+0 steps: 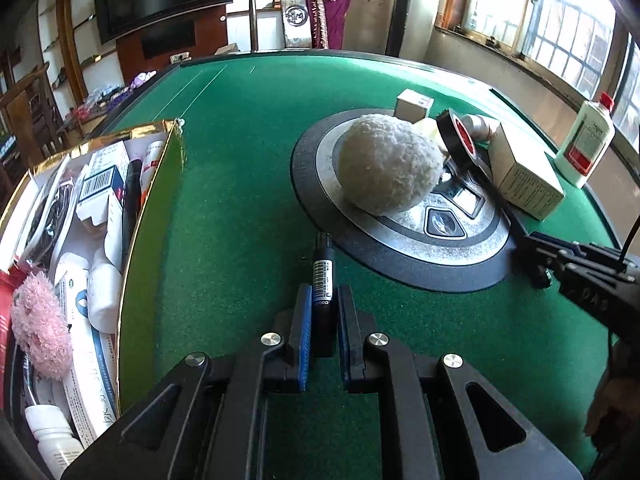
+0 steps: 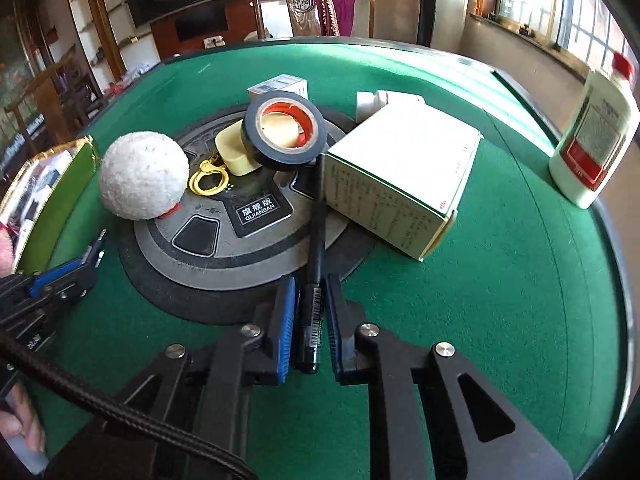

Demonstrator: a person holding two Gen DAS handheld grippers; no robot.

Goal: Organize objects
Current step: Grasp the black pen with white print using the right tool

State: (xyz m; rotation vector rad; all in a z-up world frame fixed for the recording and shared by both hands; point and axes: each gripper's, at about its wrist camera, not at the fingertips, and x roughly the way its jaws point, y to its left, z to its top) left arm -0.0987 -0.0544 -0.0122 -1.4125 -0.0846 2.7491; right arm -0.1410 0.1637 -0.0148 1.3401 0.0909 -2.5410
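Observation:
My left gripper (image 1: 324,296) is shut on a short black marker (image 1: 323,268) with a barcode label, which points at the round centre panel (image 1: 400,240). My right gripper (image 2: 311,300) is shut on a long black pen (image 2: 316,232); the pen's far end reaches under a black tape roll (image 2: 284,132) with a red core. A white fluffy ball (image 2: 144,174) rests on the panel's left side. The storage box (image 1: 152,216), with a gold rim and green wall, stands left of my left gripper, full of small packets and bottles.
A white and green carton (image 2: 400,176) lies right of the pen. A white bottle (image 2: 596,136) with a red cap stands near the table's right edge. A yellow clasp (image 2: 210,178), a cream case (image 2: 234,152) and a small box (image 2: 280,82) sit by the tape.

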